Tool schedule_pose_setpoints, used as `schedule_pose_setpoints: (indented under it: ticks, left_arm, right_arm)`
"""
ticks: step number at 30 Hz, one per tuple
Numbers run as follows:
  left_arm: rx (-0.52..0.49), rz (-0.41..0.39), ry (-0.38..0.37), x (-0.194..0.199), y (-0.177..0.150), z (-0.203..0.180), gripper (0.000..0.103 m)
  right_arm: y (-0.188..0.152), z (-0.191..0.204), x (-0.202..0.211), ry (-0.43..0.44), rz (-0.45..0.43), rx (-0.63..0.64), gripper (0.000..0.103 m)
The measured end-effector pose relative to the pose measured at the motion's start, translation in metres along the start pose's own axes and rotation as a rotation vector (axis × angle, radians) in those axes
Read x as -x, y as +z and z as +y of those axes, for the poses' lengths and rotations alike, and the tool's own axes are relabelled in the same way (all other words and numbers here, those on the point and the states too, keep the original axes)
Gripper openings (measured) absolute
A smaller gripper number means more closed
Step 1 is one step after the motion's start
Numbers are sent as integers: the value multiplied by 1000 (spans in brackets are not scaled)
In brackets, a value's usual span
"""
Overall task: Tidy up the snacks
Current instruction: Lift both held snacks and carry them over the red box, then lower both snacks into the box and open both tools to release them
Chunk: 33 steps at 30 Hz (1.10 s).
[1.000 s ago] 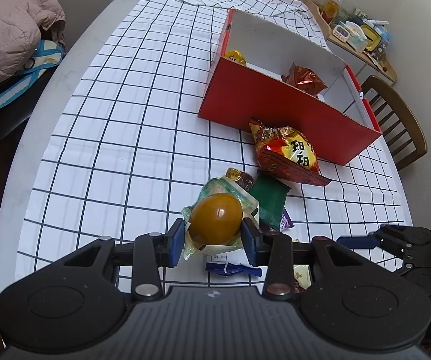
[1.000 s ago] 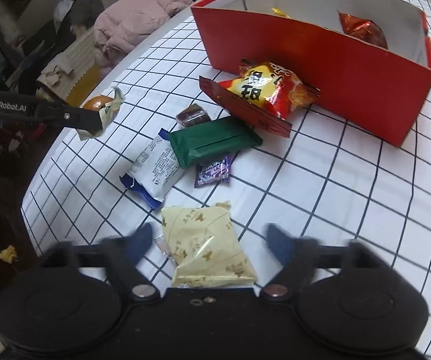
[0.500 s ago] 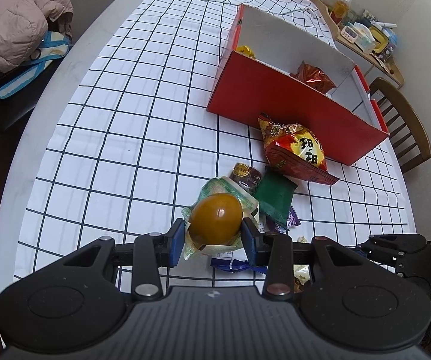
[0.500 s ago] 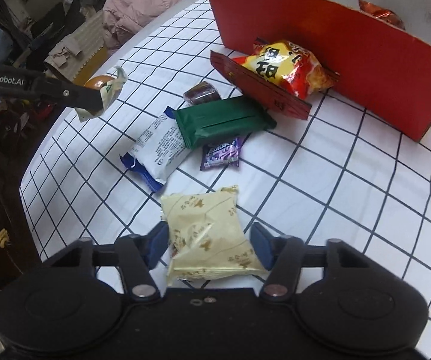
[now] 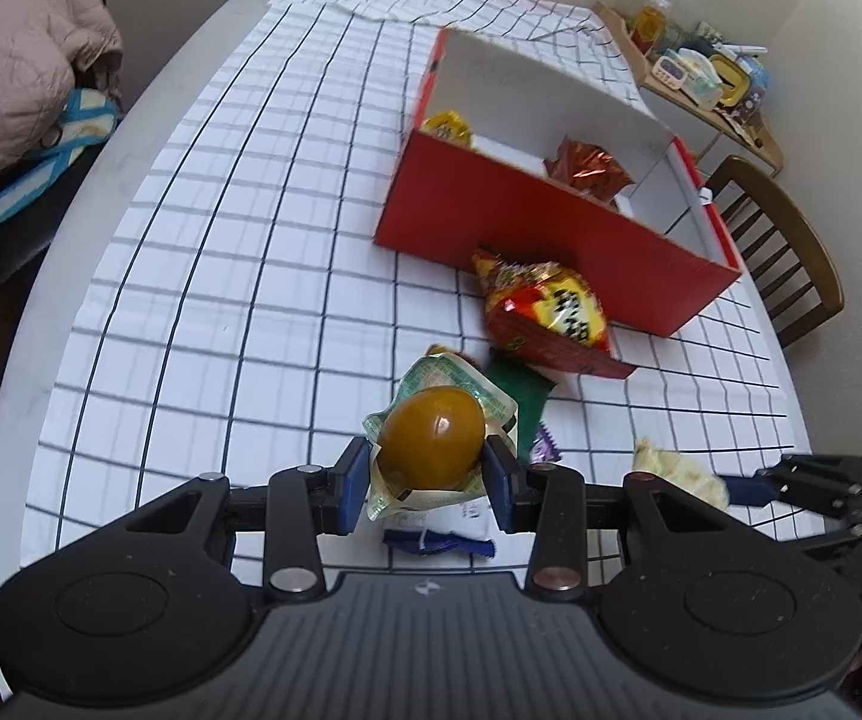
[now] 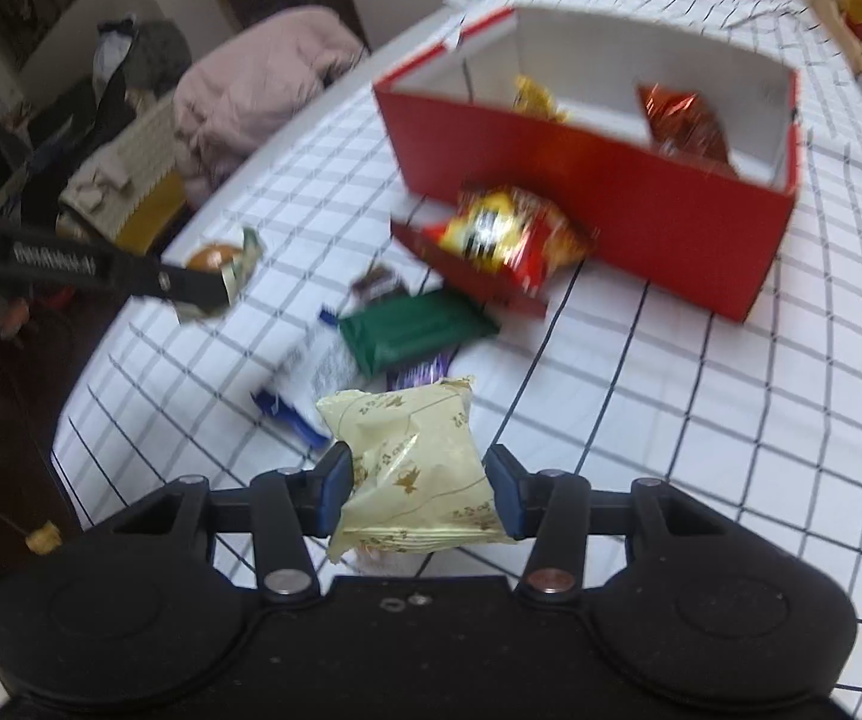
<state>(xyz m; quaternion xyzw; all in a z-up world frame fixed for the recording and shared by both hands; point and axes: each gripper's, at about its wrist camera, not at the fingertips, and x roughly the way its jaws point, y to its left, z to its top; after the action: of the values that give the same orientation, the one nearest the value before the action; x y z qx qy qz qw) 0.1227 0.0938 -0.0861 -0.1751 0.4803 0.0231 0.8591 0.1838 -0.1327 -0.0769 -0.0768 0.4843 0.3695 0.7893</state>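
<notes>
My left gripper (image 5: 428, 480) is shut on a packaged brown egg (image 5: 433, 444) and holds it above the table. It shows at the left of the right wrist view (image 6: 215, 258). My right gripper (image 6: 419, 489) is shut on a pale yellow snack packet (image 6: 416, 474), lifted off the checked cloth. The red box (image 5: 544, 240) stands beyond and holds a yellow snack (image 5: 445, 126) and a red foil bag (image 5: 586, 165). A red-and-yellow chip bag (image 6: 502, 237) leans at its front wall. A green pack (image 6: 416, 330), a white-and-blue pack (image 6: 311, 378), a purple pack (image 6: 422, 369) and a small brown snack (image 6: 377, 285) lie on the cloth.
A wooden chair (image 5: 784, 252) stands right of the table. A pink jacket (image 5: 23, 66) and a blue-and-white item (image 5: 47, 156) lie off the left edge. A shelf with small items (image 5: 700, 78) is at the back right.
My right gripper closed on the pale yellow packet and lifted it off the cloth. My left gripper, still holding the egg, rose and moved toward the box.
</notes>
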Motion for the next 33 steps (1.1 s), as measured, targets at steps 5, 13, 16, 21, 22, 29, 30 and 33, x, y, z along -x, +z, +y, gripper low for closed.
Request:
schedule_pose_setpoints:
  ticks: [5,13,16,21,22,29,30,33]
  left_arm:
    - [-40,-35,-9,12,12,-18,39]
    - [-87,-92,-15,23,46,-45,39]
    - [-99,-108,-13,24,61,-56,39]
    - [-121,-122,22,17,88,-74,39]
    - [-125,-124,31,15,94,-77,39]
    - [-133,-127,73,-7,137,-92,39]
    - [-135,-127,84,-11,143,-94,39]
    - [-141,-109,109,-27,160,-97,39]
  right_arm:
    - [18,0,26,-38,-75,-10,47]
    - [53,-14,52,-88,-195,-47,47]
    - [65,-21,56,-114,-231,-62,47]
    - [86,-38,56,-155,-263,-81,47]
    - [90,-42,56,-162,-267,-86,47]
    - [121,-68,48,-208,-280,-115,48]
    - [126,-71,46,-215,-278,-119,48]
    - [139,-82,36,-240,-266,-120,48]
